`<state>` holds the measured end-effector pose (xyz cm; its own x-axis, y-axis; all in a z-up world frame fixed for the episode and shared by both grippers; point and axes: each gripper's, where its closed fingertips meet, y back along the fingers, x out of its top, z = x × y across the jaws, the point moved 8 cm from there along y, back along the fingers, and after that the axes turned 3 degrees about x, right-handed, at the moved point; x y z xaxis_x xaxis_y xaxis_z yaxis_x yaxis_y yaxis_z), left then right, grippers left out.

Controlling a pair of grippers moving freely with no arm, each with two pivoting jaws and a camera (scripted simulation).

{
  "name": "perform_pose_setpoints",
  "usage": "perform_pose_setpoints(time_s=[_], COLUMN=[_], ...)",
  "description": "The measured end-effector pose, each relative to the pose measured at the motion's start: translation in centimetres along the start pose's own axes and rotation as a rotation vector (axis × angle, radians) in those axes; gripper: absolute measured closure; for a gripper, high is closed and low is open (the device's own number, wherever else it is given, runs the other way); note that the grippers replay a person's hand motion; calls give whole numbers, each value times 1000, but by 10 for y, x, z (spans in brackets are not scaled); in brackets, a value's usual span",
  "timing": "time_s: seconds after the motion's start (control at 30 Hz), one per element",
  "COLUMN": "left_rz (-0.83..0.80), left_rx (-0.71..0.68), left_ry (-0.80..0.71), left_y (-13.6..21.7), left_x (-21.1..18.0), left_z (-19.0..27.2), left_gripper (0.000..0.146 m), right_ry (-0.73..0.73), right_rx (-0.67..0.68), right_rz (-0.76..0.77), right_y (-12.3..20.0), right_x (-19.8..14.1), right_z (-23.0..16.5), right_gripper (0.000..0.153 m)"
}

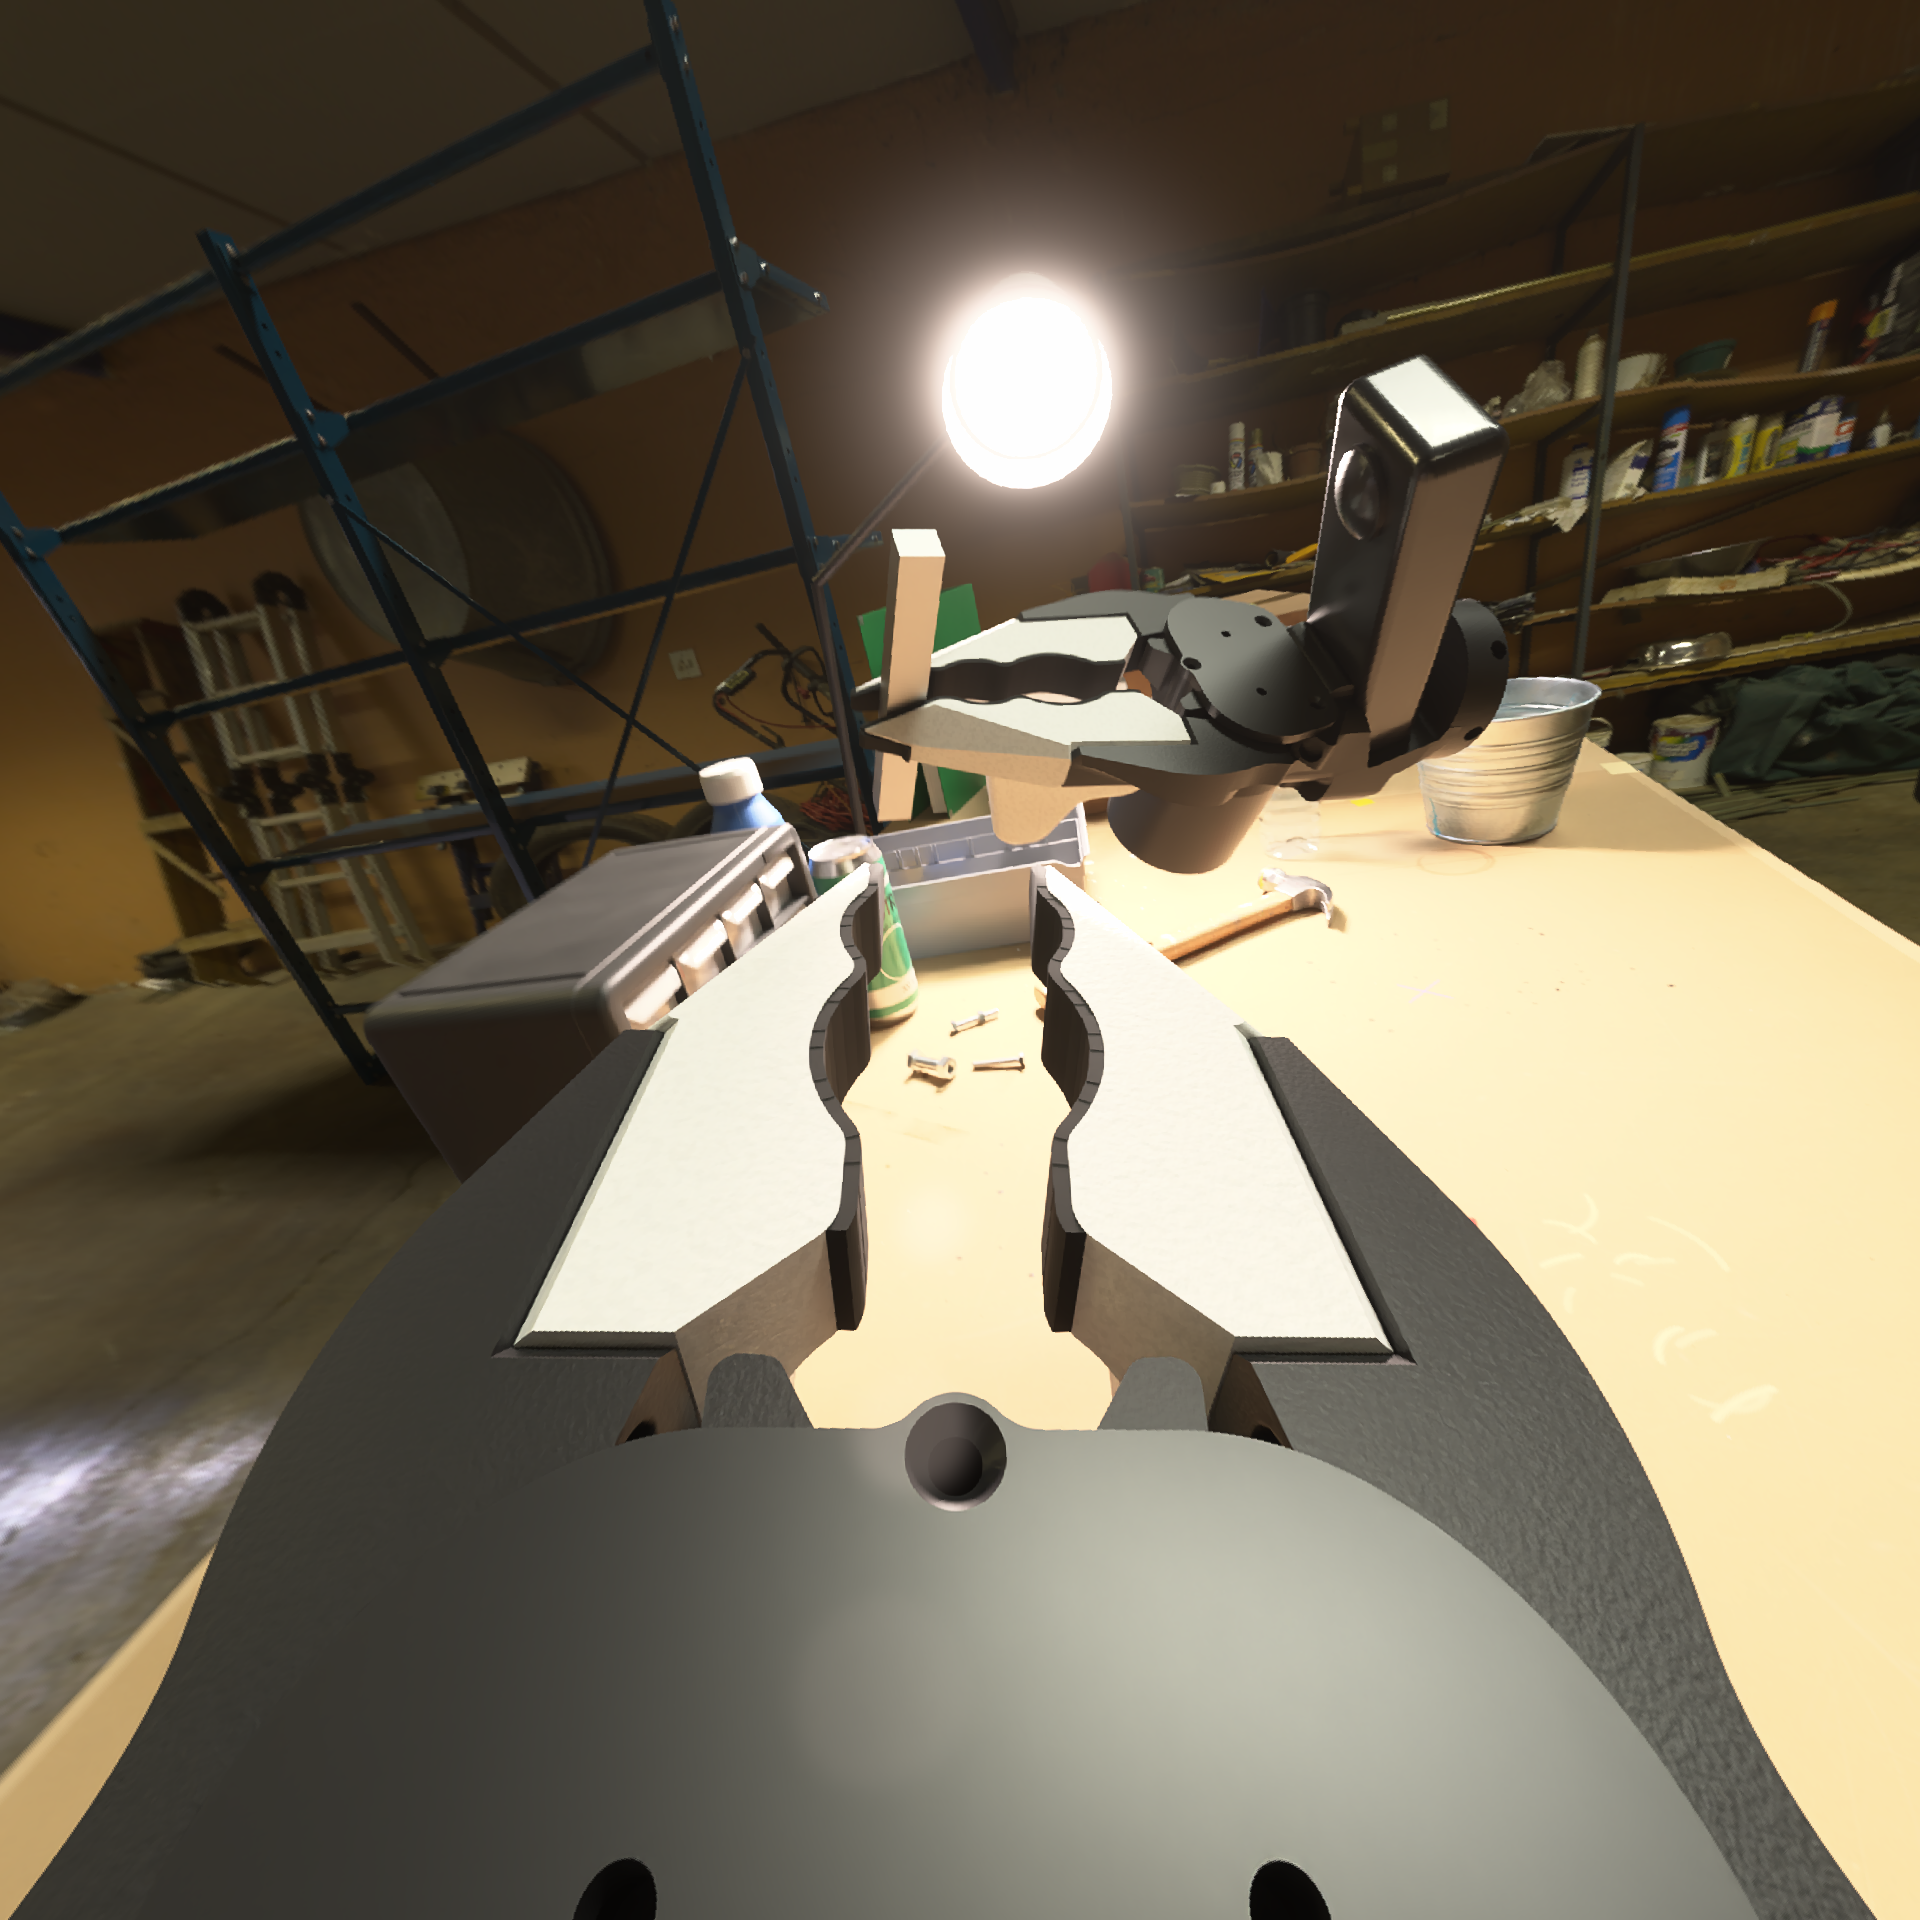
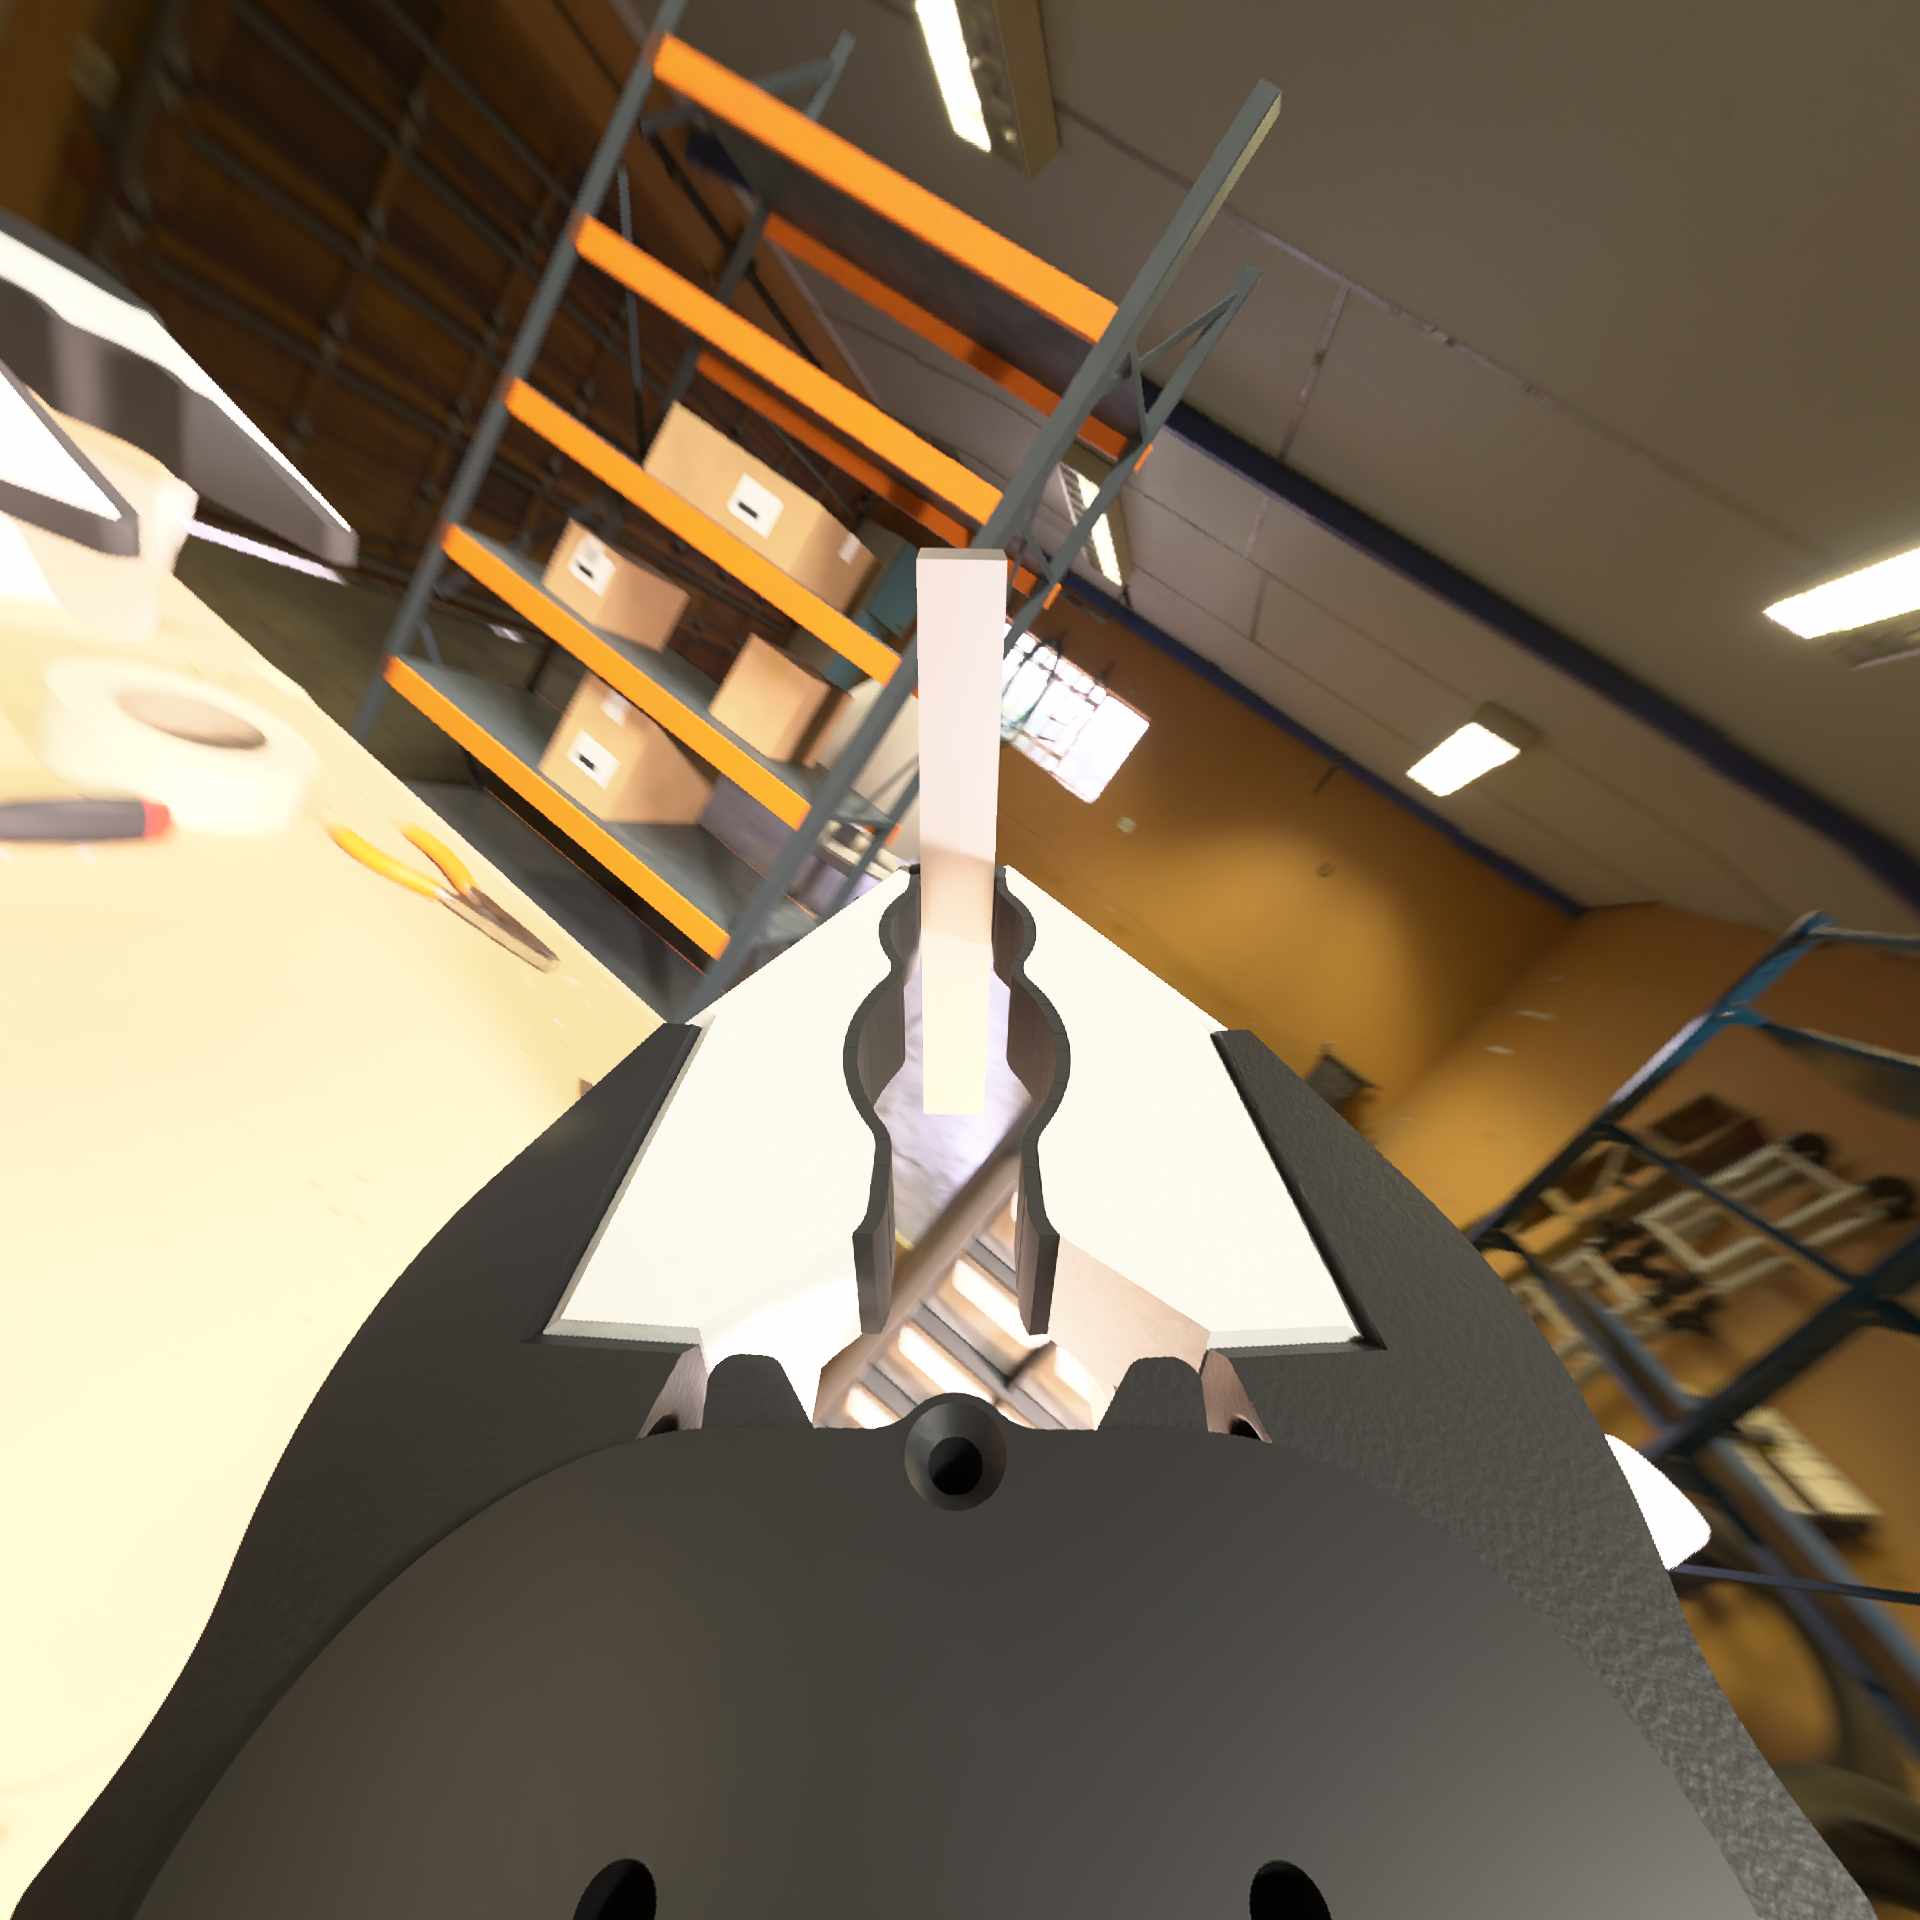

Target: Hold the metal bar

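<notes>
The right hand-held gripper (image 2: 956, 914) already grips the metal bar (image 2: 958, 727), pointing to 12 o'clock, while the left hand-held gripper (image 1: 951, 914) waits, spread wide and holding nothing

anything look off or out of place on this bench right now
A few loose bolts lie scattered on the workbench near the green can, outside the open parts box. A hammer lies loose beside that box. Otherwise the metal bar sits upright in the right gripper; the left gripper is open and empty.
</notes>
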<state>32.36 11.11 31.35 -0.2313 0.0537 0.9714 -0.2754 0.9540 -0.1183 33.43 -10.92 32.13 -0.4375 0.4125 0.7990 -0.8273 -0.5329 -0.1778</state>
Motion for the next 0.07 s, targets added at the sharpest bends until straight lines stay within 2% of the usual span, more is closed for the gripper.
perform_pose_setpoints(time_s=[0.07], left_rz=[4], left_rx=[27], left_ry=[-37], left_y=[-1], left_x=[14], left_z=[-1], left_gripper=[113], right_ry=[-73], right_rx=[28], right_rz=[39], right_y=[-2], right_x=[9], right_z=[2], right_gripper=[141])
